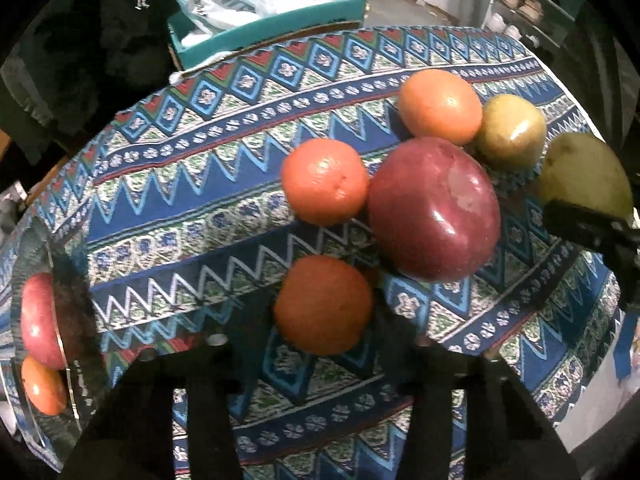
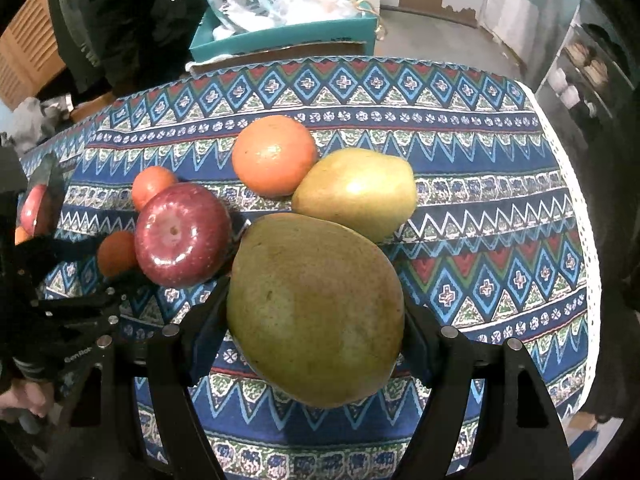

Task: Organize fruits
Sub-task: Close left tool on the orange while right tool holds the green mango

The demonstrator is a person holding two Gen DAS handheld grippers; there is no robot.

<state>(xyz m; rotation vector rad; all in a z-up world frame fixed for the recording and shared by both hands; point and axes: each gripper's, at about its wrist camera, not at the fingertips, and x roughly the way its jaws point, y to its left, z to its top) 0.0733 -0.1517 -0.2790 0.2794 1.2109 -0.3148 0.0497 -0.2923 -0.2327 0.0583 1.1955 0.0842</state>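
Fruits sit clustered on a patterned tablecloth (image 1: 168, 208). My left gripper (image 1: 320, 320) holds an orange (image 1: 324, 304) between its dark fingers, low over the cloth beside a red apple (image 1: 434, 208). Two more oranges (image 1: 325, 182) (image 1: 440, 106) and a yellow-green pear (image 1: 511, 131) lie beyond. My right gripper (image 2: 316, 320) is shut on a large green mango (image 2: 316, 312), seen at the right edge of the left view (image 1: 586, 176). In the right view the apple (image 2: 182, 236), an orange (image 2: 274, 155) and the pear (image 2: 356, 192) lie just ahead of the mango.
A teal cardboard box (image 1: 272, 28) with plastic bags stands behind the table's far edge. A dark garment (image 2: 120, 20) hangs at the far left. Shelving (image 2: 588, 64) stands at the right. The cloth's white-trimmed edge (image 2: 576, 184) curves down the right side.
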